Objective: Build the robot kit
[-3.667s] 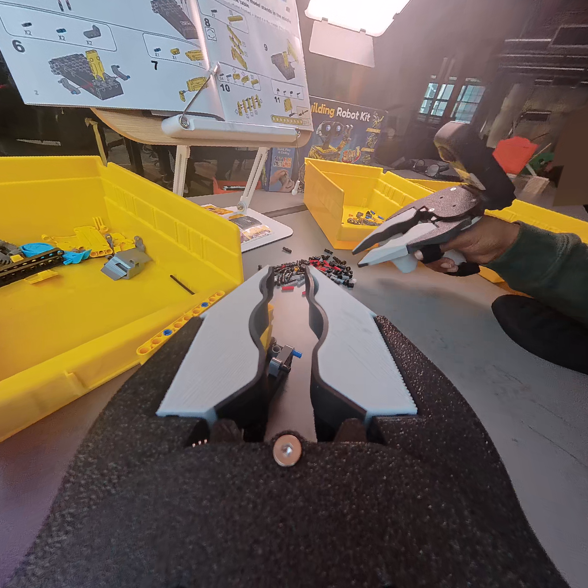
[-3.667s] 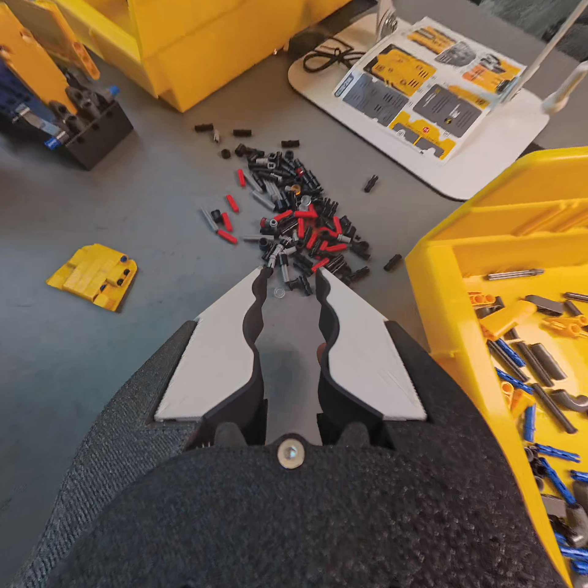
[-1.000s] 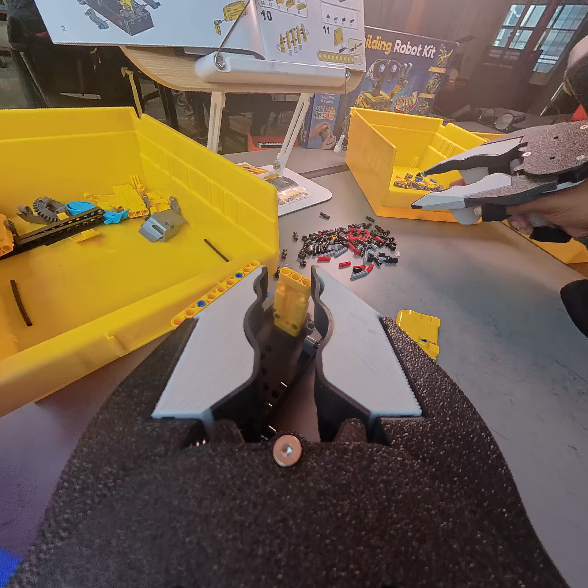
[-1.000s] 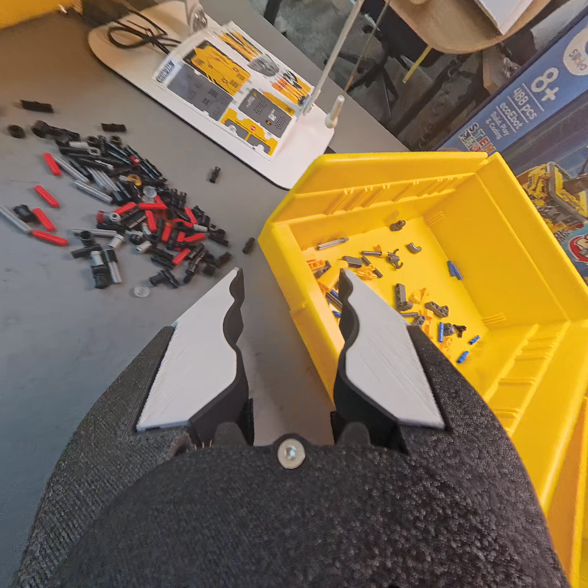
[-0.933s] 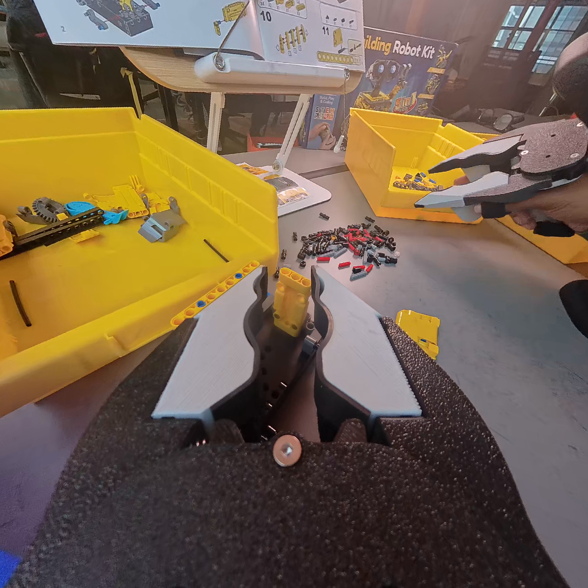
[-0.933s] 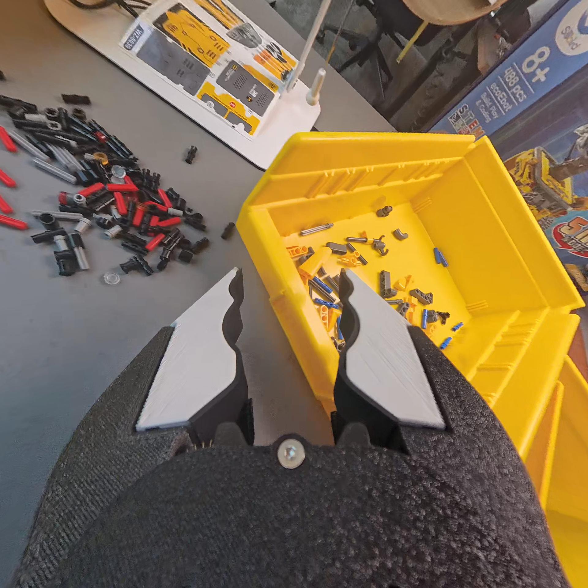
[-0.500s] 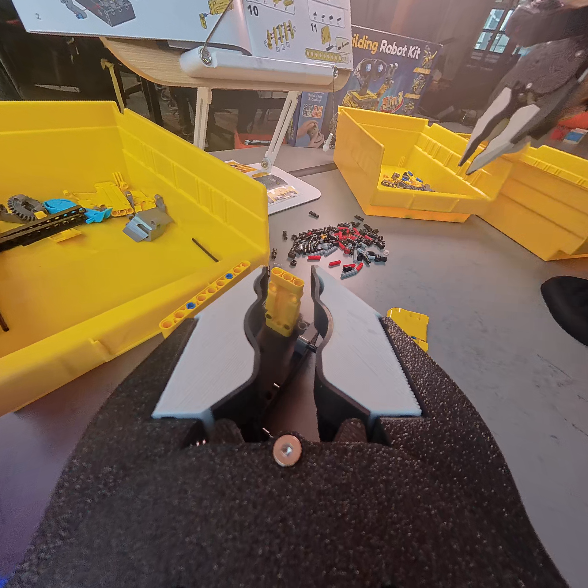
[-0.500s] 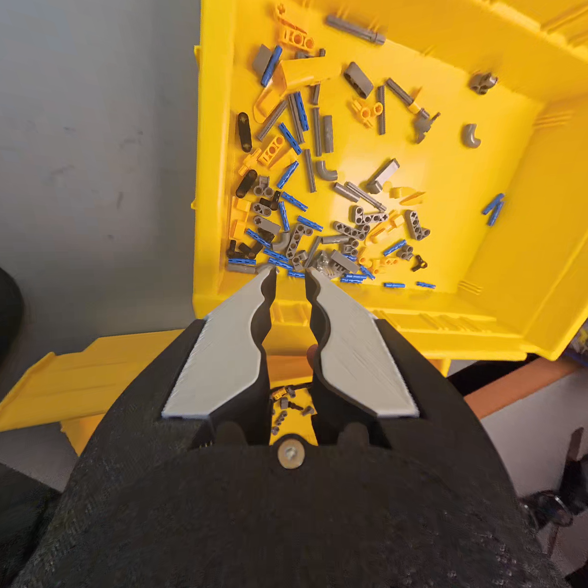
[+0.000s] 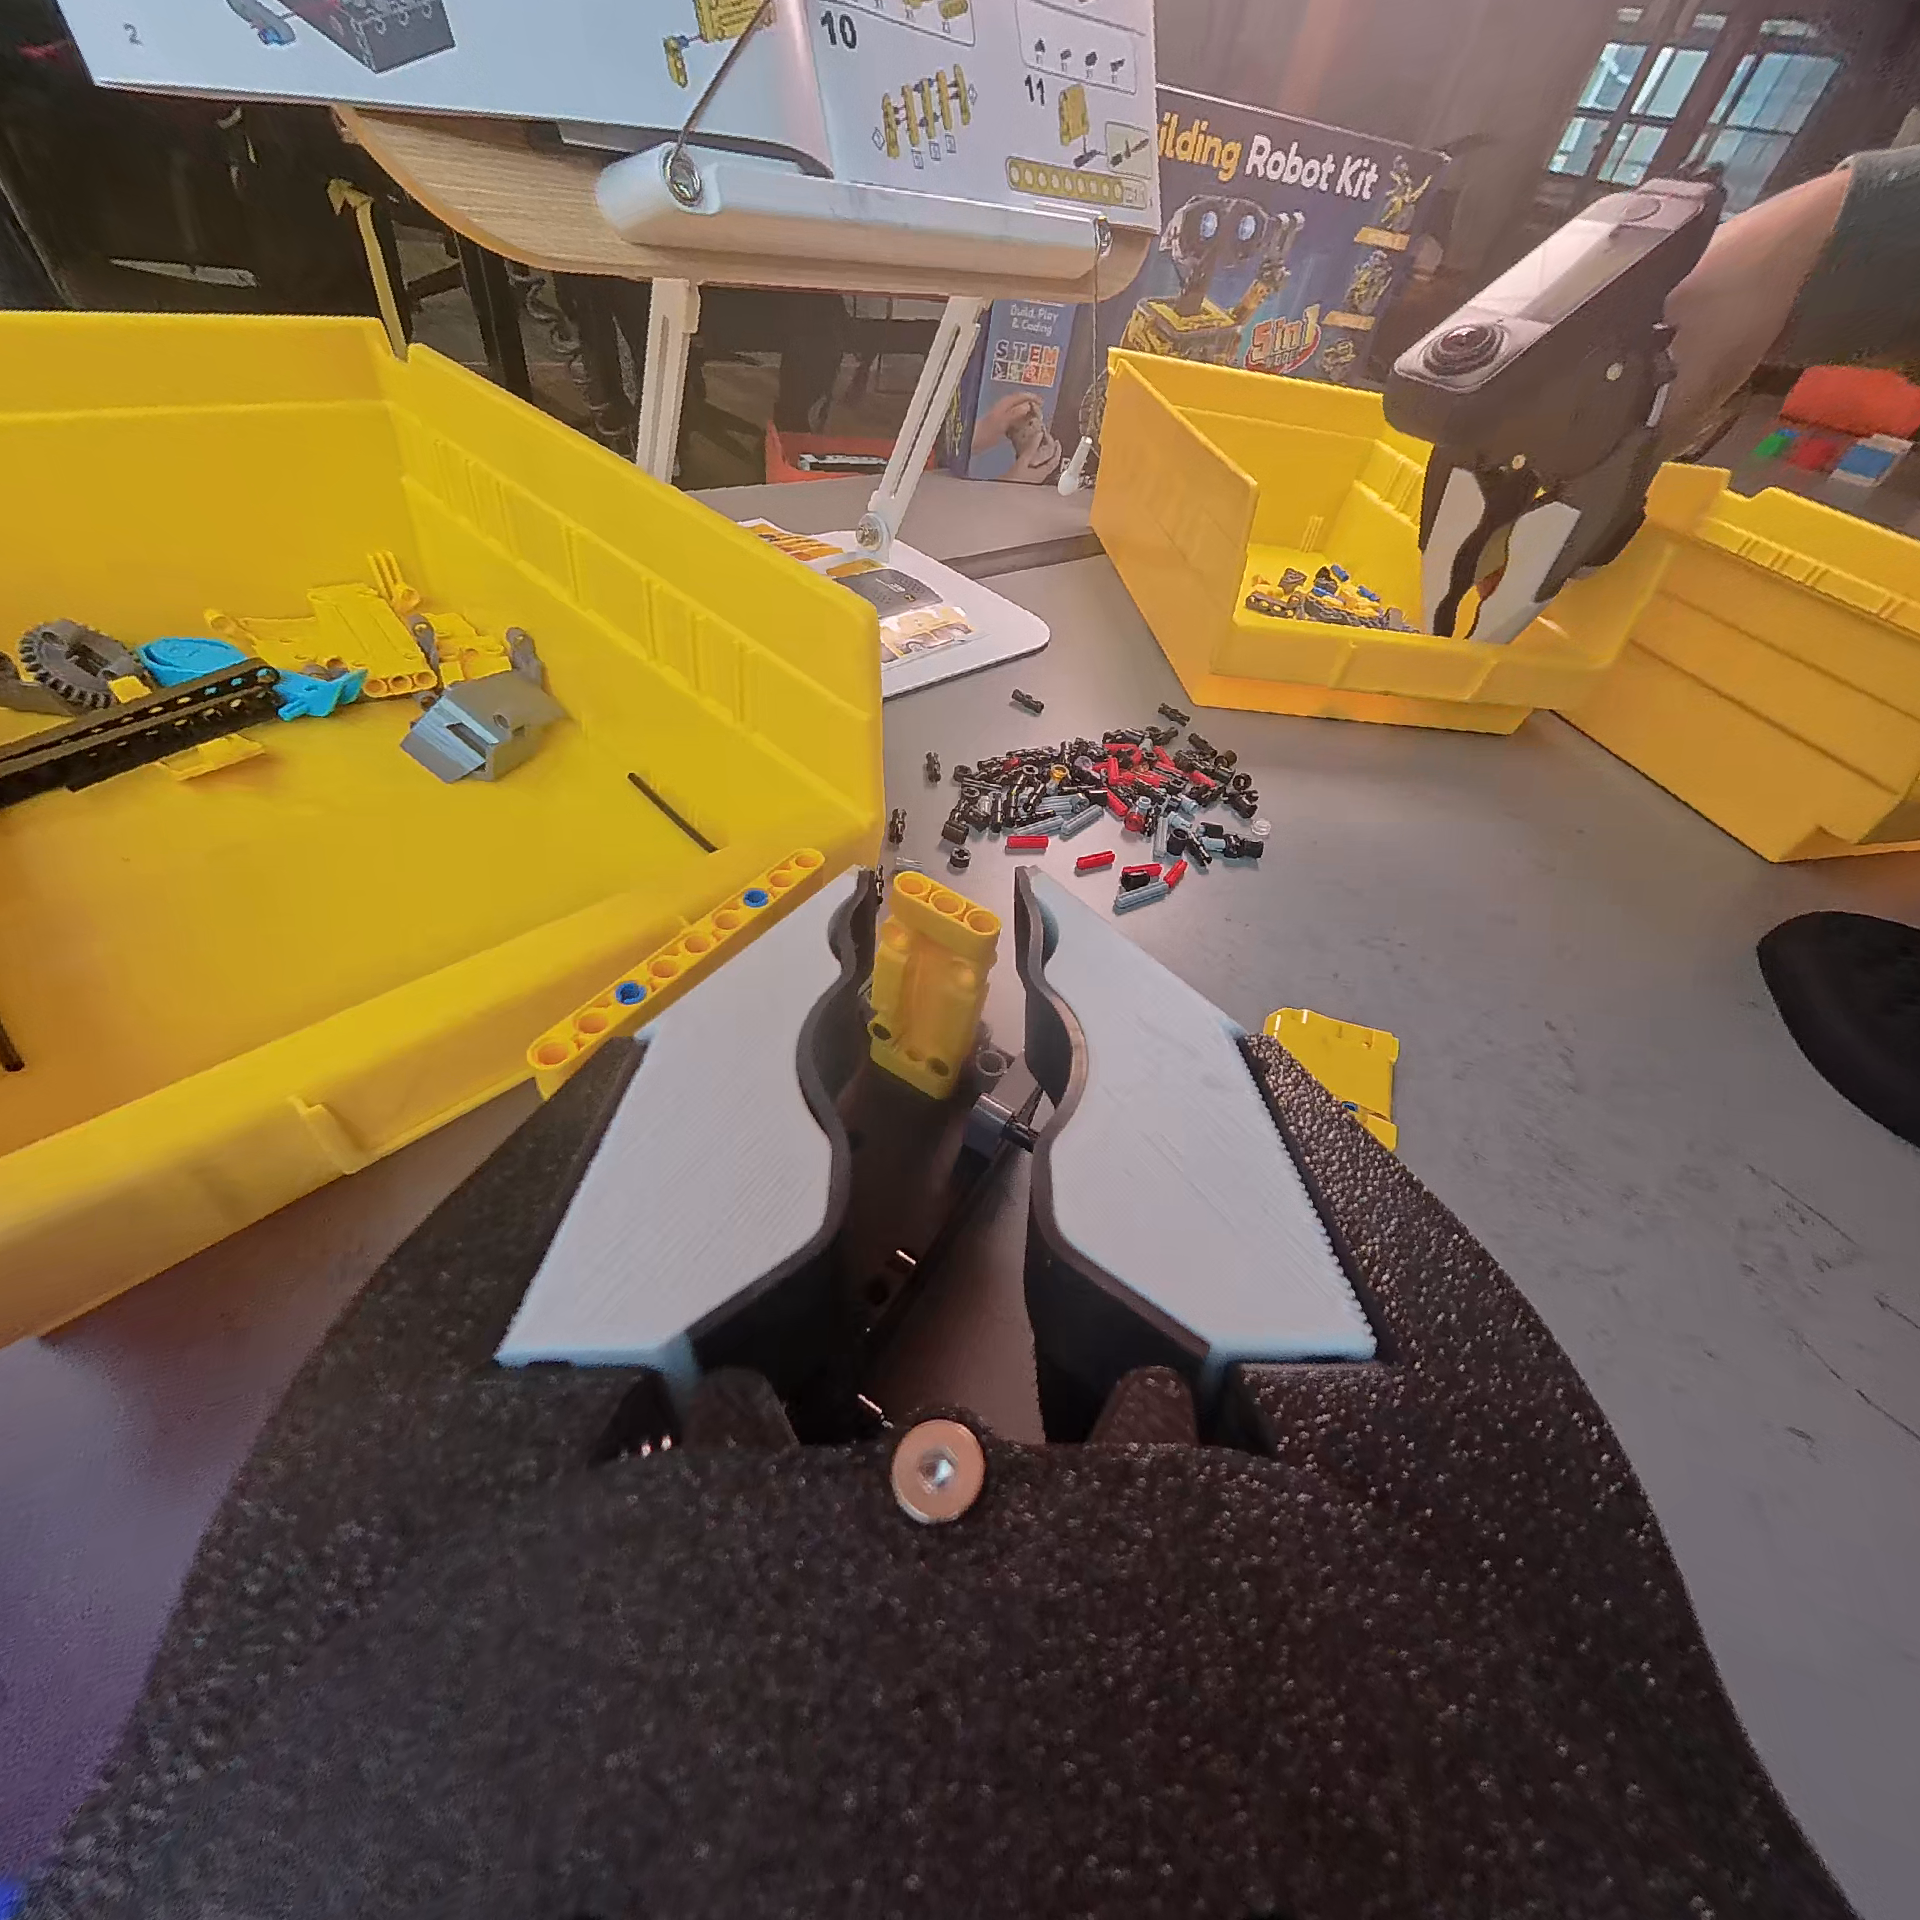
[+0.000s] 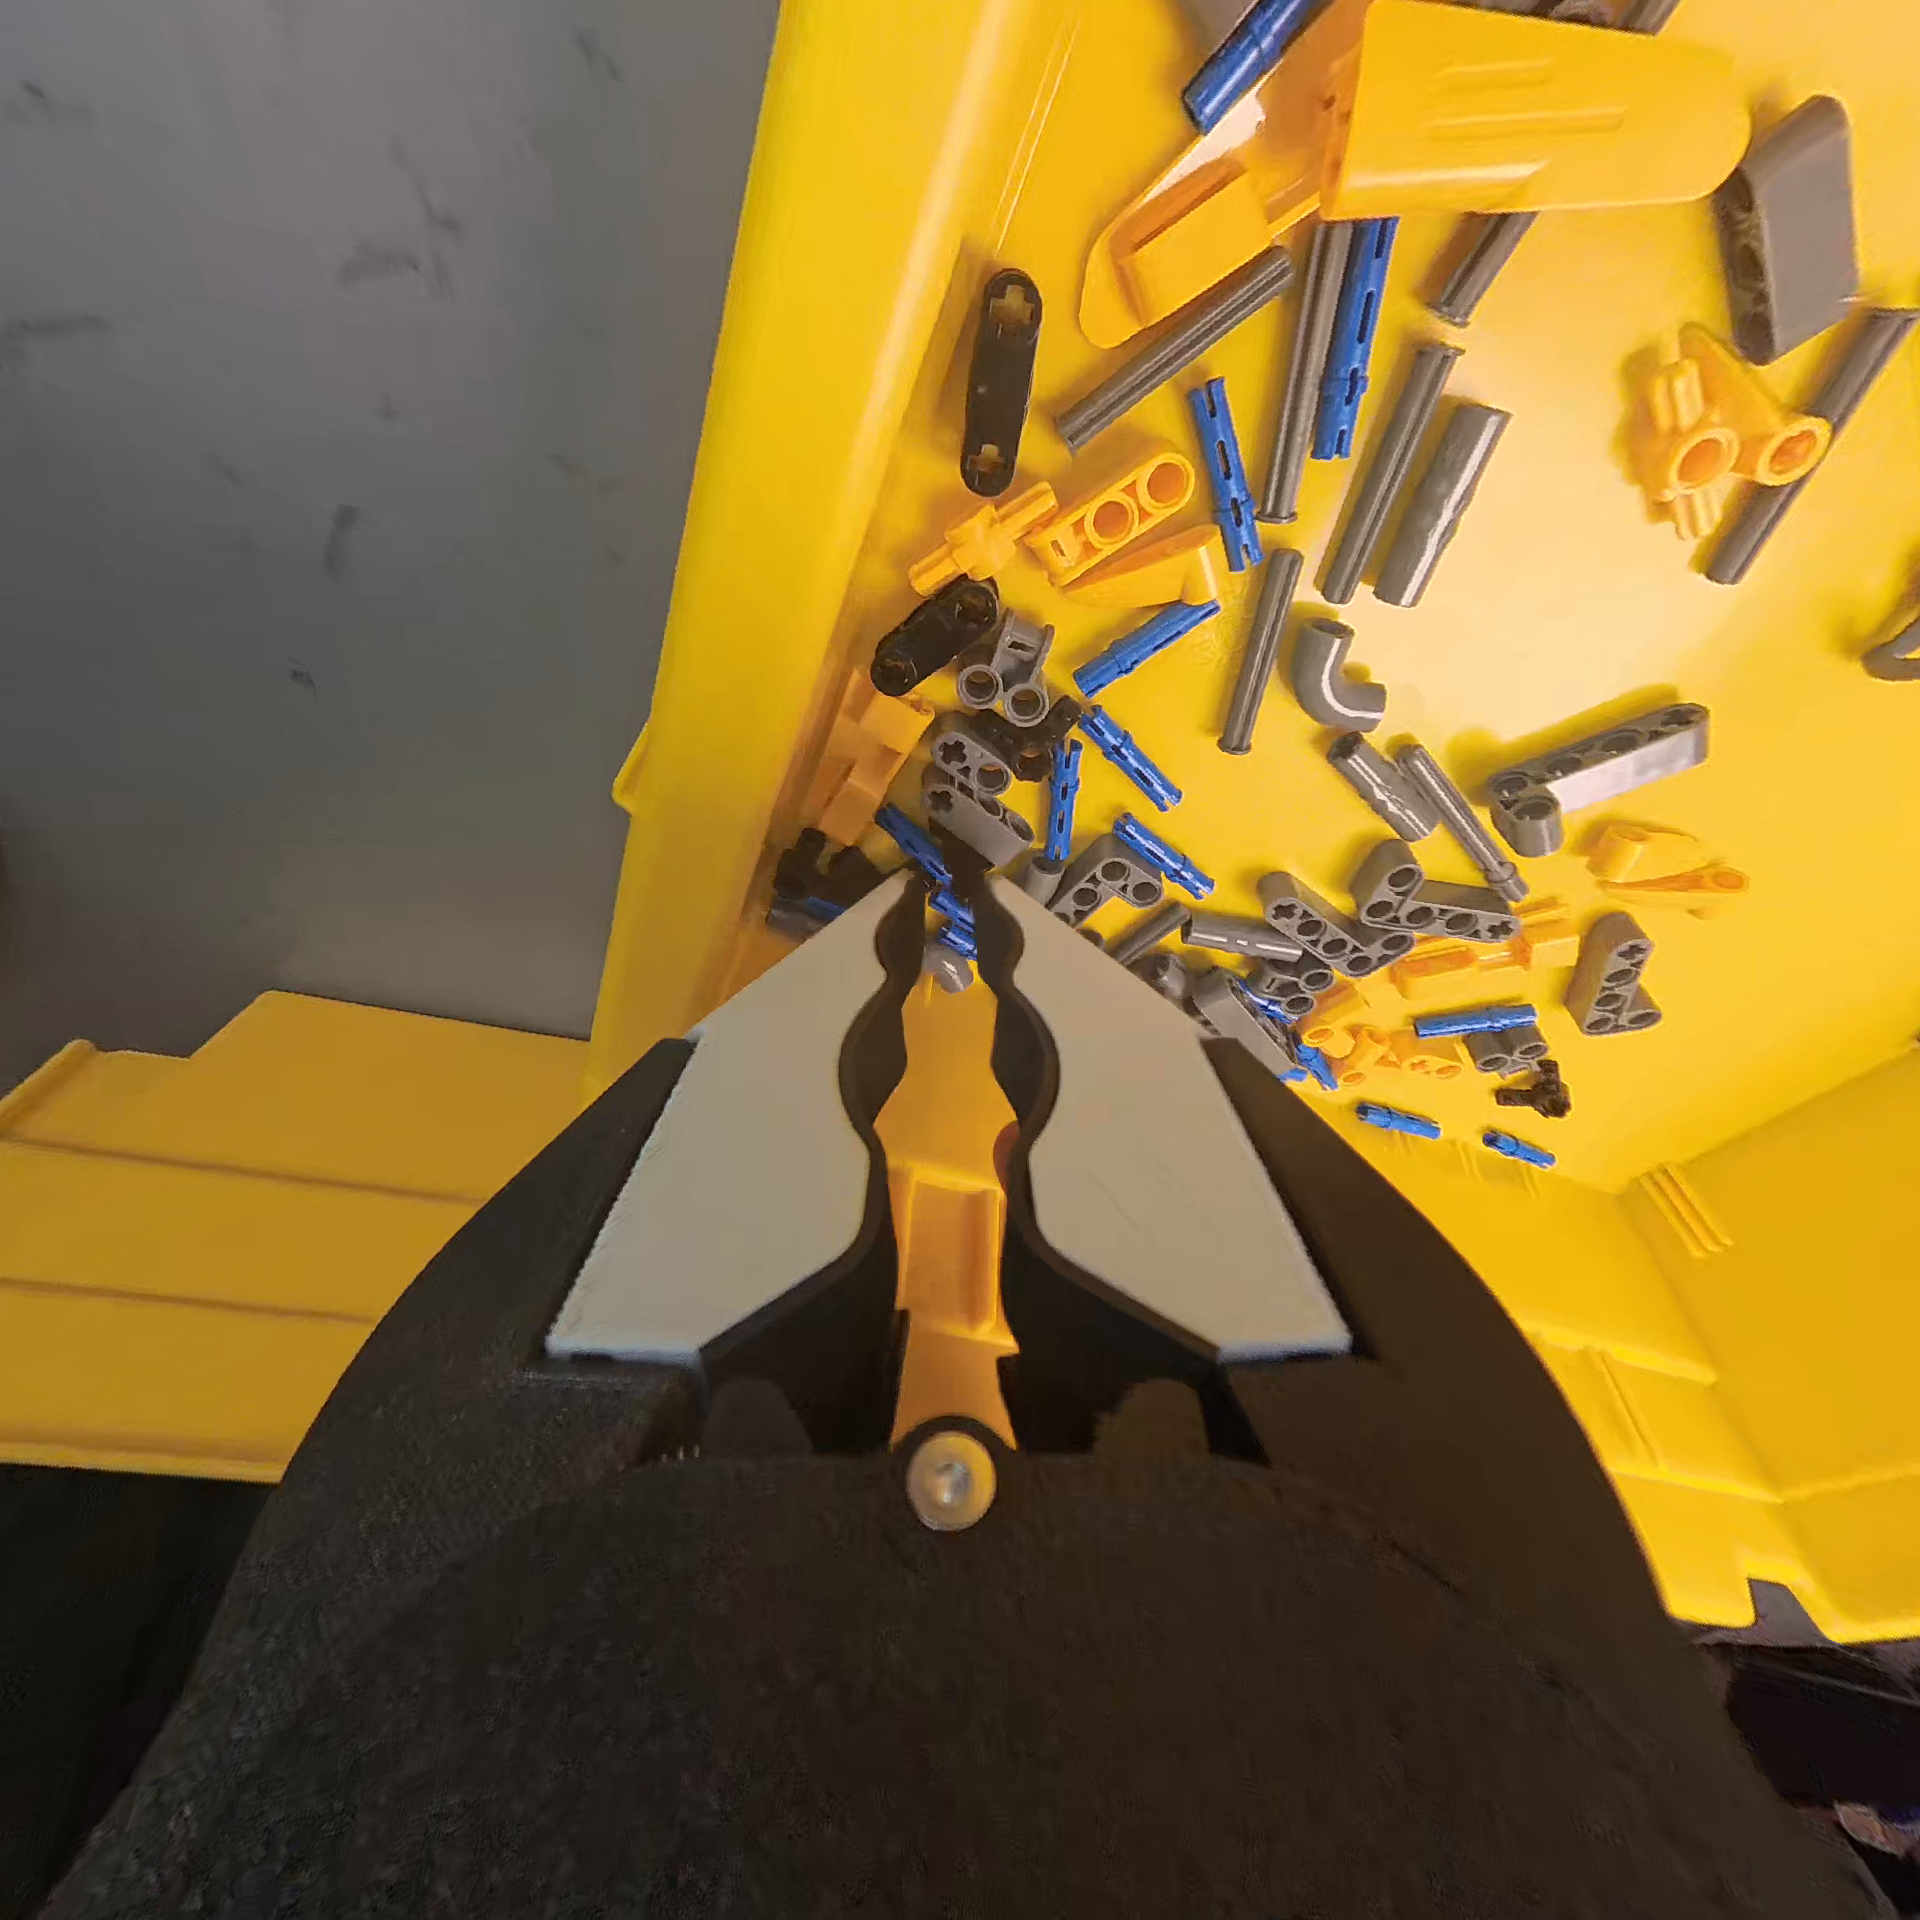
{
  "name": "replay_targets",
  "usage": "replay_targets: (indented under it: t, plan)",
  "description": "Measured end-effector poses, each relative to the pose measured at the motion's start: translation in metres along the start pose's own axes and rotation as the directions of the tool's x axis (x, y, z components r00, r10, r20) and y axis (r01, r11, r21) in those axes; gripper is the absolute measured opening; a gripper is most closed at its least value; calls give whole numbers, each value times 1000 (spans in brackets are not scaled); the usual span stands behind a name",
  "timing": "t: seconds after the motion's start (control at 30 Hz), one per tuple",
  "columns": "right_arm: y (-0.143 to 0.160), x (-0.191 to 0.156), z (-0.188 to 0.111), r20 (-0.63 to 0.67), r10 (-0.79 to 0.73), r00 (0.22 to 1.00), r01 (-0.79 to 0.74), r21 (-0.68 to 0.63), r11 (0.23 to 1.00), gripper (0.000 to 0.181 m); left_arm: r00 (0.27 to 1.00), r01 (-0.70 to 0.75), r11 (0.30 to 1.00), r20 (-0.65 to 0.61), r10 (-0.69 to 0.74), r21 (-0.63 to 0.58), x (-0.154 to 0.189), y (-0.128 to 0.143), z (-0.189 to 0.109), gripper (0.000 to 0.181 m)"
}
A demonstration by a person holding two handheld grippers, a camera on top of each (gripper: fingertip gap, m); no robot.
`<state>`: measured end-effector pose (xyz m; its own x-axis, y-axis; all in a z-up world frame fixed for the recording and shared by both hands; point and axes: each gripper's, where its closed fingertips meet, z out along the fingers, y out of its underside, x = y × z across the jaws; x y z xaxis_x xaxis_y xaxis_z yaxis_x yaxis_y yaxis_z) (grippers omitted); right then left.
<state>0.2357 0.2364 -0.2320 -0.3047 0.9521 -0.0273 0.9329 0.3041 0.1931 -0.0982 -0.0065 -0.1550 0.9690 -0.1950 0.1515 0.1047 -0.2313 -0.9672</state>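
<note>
The left gripper (image 9: 935, 894) sits low over the table (image 9: 1558, 1039), fingers closed in on a half-built model (image 9: 930, 997). You can see its yellow block with three round holes poking up between the tips, dark frame underneath. Looks clamped there so it stays steady and faces the instruction sheet (image 9: 727, 62) propped on the white stand.

Just left of it is a big yellow bin (image 9: 644, 582) with gears, a long black beam and blue bits. A long yellow holed beam (image 9: 675, 956) lies along the bin's near lip. Ahead, a loose pile of pins (image 9: 1101, 800), black, red and grey, spread flat on the table, probably so single ones are easy to spot. A yellow panel piece (image 9: 1330, 1049) lies just right of the fingers.

The right gripper (image 10: 945, 883) points straight down into the far yellow bin (image 10: 831, 416). Its fingers are nearly together, a thin gap at the tips, right among blue pins (image 10: 956, 914) and grey connectors by the bin wall. Can't tell if it's actually got one pinched.
</note>
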Motion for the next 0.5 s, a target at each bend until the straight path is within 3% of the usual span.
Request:
replay_targets:
  t: [0.17, 0.3, 0.43, 0.5]
  plan:
    - [1, 4, -8, 5, 26, 1000, -27, 58, 998, 3, 1000, 14, 1000, -1, -14, 1, -1, 0, 0, 25]
    - [-2, 11, -38, -21, 67, 998, -60, 227, 972, 3, 1000, 13, 1000, -1, -13, 1, -1, 0, 0, 25]
    - [-25, 12, -91, -199, 79, 977, 41, 535, 844, 3, 1000, 4, 1000, -1, -4, 4, 0, 0, 0, 25]
    - [-36, 3, -115, -322, 90, 942, 142, 630, 763, 3, 1000, 0, 1000, -2, 0, 3, 0, 0, 0, 25]
